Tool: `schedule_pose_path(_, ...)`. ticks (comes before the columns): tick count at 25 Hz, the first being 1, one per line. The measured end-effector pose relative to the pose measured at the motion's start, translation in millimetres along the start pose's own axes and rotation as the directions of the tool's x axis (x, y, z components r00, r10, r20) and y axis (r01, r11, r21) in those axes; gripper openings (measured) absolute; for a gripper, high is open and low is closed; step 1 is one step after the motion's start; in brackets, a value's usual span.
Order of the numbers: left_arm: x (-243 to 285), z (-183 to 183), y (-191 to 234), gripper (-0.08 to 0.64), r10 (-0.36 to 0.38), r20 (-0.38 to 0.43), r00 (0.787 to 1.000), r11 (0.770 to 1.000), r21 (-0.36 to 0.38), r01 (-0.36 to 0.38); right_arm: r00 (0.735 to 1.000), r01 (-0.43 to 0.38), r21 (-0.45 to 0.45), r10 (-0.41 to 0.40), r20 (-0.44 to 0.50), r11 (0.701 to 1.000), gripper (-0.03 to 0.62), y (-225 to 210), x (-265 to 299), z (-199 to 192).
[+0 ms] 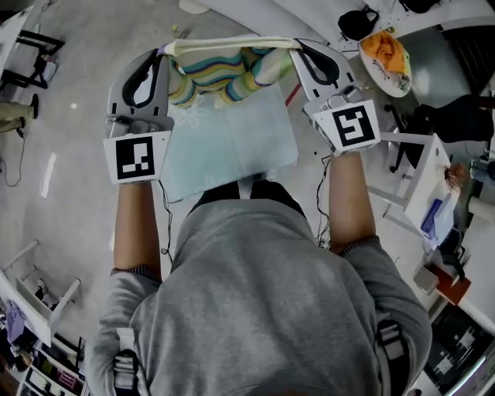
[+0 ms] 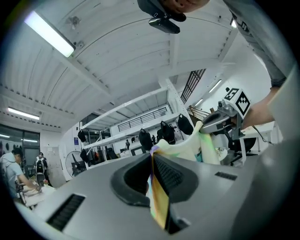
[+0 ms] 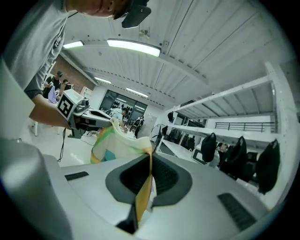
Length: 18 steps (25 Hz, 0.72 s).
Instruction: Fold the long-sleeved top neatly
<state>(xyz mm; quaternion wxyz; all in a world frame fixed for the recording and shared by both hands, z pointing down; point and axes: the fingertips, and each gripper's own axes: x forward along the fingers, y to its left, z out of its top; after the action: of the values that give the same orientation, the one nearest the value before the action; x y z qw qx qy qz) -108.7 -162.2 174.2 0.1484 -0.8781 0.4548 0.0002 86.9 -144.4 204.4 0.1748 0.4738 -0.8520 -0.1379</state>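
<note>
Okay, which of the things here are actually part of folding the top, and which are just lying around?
Part of the job:
- striped long-sleeved top, stretched between the left claw and right claw, both shut on its edge
- light blue mat below it, probably the folding surface

Just lying about:
- orange cloth
- black bag
- white stand at the right

below: pale blue mat (image 1: 232,147), lying flat | upper right: round white table (image 1: 370,71), orange cloth (image 1: 387,46) heaped on it, black bag (image 1: 357,22) just beside | overhead: strip light (image 3: 133,47), lit | background: standing fan (image 2: 74,162), row of black chairs (image 3: 208,146)
</note>
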Motion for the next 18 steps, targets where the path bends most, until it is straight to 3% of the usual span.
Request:
schedule_pose_path(8,-36.2,45.4,-10.0,0.035,0.070,0.027,0.997,0.996,0.061,-0.072,0.993,-0.001,-0.021,0.003,0.119,1.000,0.014,6.8,-27.1,49.5)
schedule_pose_path(18,-122.6,71.4,-78.4,0.035,0.150,-0.017,0.989,0.984,0.101,-0.147,0.984,-0.099,-0.023,0.101,0.149,0.995,0.014,58.7,-108.5,45.9)
